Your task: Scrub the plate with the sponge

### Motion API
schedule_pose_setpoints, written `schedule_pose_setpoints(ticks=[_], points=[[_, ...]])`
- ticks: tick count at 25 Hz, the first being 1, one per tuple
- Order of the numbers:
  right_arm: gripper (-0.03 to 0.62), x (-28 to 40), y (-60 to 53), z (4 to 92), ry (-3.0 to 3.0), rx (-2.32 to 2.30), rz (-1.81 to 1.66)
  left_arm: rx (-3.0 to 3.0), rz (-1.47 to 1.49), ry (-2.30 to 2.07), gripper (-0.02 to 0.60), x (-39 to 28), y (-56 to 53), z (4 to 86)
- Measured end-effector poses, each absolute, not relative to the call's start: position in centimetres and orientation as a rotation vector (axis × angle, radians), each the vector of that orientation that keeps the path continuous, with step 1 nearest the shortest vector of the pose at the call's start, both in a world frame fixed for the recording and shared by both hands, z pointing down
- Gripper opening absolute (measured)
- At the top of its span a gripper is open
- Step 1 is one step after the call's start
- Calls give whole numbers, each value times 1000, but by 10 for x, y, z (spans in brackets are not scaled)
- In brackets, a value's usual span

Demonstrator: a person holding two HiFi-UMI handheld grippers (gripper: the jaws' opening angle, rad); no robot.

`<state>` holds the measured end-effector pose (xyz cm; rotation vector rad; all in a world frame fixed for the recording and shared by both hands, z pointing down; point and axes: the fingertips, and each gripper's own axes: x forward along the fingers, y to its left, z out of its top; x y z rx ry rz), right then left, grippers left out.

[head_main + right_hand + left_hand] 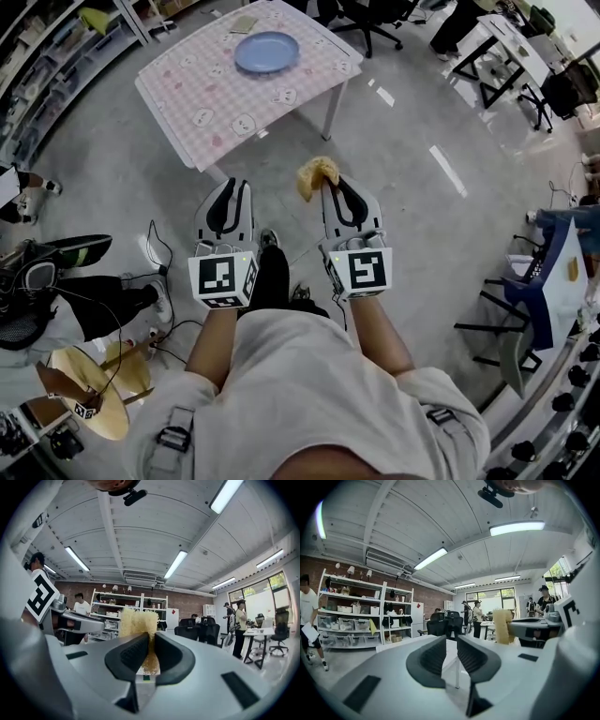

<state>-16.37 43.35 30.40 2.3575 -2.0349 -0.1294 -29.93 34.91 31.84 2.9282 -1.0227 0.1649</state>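
Observation:
A round blue plate (pixel 267 52) lies on a table with a pink checked cloth (pixel 202 89), well ahead of both grippers. My right gripper (pixel 330 183) is shut on a yellow sponge (pixel 317 174), which sticks out past the fingertips. In the right gripper view the sponge (pixel 137 620) is pinched between the dark pads of that gripper (pixel 151 637). My left gripper (pixel 234 183) is beside it at the same height. In the left gripper view the left gripper (pixel 451 641) is open with nothing between its jaws, and the sponge (pixel 503 625) shows off to the right.
Both grippers are over grey floor, short of the table's near corner and white leg (pixel 333 112). Storage shelves (pixel 56 47) line the left. A person (pixel 56 281) and cables (pixel 159 253) are on the floor at left. Office chairs (pixel 375 19) stand behind the table, a desk (pixel 553 272) at right.

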Motion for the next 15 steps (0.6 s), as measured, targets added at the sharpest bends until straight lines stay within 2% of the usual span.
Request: schedule_pose_setpoints(ticks=[15], points=[[43,-71,258,297,-1954,2357,-117,2955,106,-870,81,-190,160,309]])
